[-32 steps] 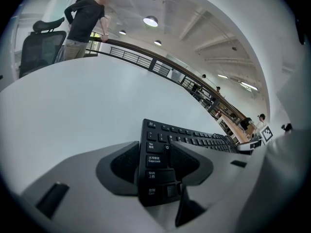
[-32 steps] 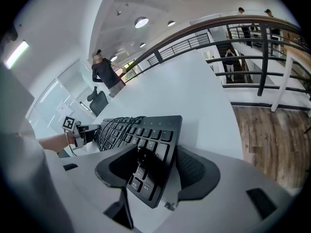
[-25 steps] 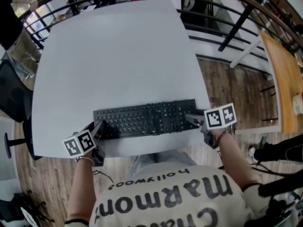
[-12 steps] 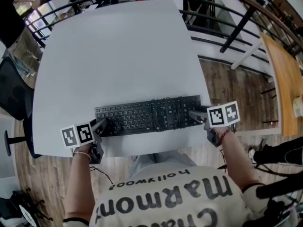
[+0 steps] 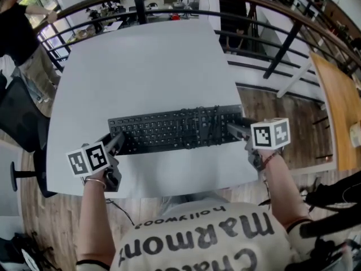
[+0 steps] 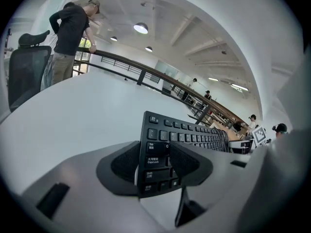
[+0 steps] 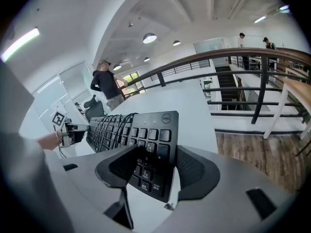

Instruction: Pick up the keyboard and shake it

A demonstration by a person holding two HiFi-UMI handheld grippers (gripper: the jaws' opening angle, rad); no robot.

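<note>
The left claw [image 6: 154, 161] is pinched on the left short end of the keyboard [image 6: 189, 137], its two dark pads pressed against the key face and the underside at the Tab, Caps Lock and Shift keys. The right claw [image 7: 154, 166] is clamped the same way on the opposite end, over the number pad, just below the round logo at that corner. In the head view the left claw [image 5: 115, 143] and right claw [image 5: 237, 131] hold the black keyboard [image 5: 175, 130] between them, lying lengthwise and roughly level, parallel to the near edge of the bench [image 5: 141, 66] and over its near half. Whether it rests on the bench or hangs just clear of it is not plain. A dark cable [image 5: 206, 126] is wound in several turns around the keyboard's right part; the same loops show in the right gripper view [image 7: 104, 127]. Each claw carries a marker cube, the left [image 5: 87, 158] over the bench's near left corner and the right [image 5: 271, 134] past the near right edge. The bench top beyond the keyboard is plain white. A dark railing [image 5: 271, 10] curves round its far side and right side, with wooden floor below. A black chair [image 5: 17, 123] stands off the left edge, and a person [image 6: 70, 28] in a dark top leans on the railing beyond it.
</note>
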